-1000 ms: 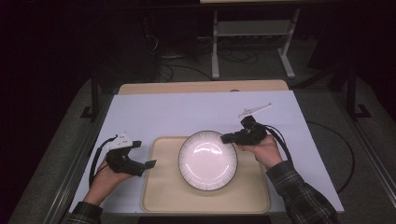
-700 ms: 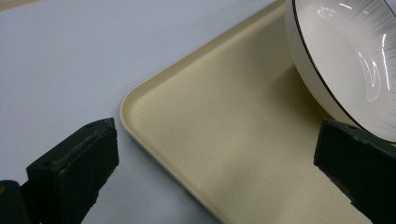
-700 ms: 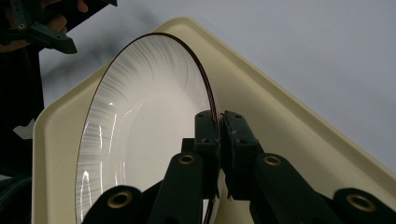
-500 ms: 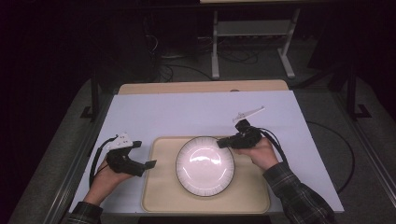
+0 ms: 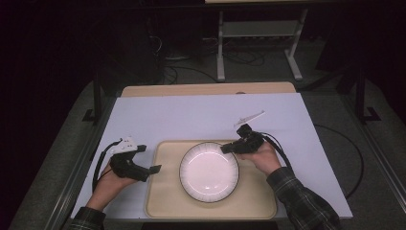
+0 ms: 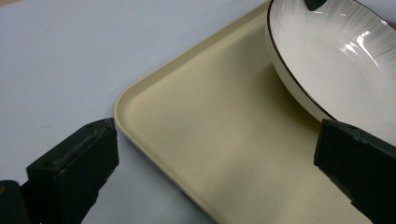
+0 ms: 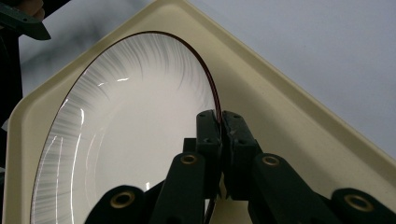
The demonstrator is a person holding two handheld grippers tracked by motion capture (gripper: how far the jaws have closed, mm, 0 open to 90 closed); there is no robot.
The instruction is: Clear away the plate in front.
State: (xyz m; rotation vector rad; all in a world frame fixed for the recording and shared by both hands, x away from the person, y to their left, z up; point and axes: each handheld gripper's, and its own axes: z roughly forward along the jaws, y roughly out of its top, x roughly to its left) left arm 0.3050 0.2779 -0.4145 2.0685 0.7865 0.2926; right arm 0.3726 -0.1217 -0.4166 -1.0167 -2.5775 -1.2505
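High view shows the right gripper [image 5: 229, 147] clamped on the rim of a white plate [image 5: 208, 171], which sits over a beige tray [image 5: 165, 203] on the white-covered table [image 5: 191, 115]. From the right gripper view, its jaws are pressed nearly together with the plate's dark-edged rim pinched between them; the bowl of the plate spreads away to that gripper's left, and the tray's raised lip runs just past the jaws on its right. I cannot tell whether the plate is fully resting on the tray or lifted a little on the held side.

The left gripper [image 5: 146, 169] is wide open and holds nothing. It hovers at the tray's near-left corner, with the tray edge between its jaws in the left gripper view and the plate ahead and to its right.

My judgement is that the plate is being placed or shifted on the tray. To do it well, keep the pinch firm and level, so the rim does not pivot in the jaws, and move slowly. The open left gripper could steady the tray's edge against sliding.
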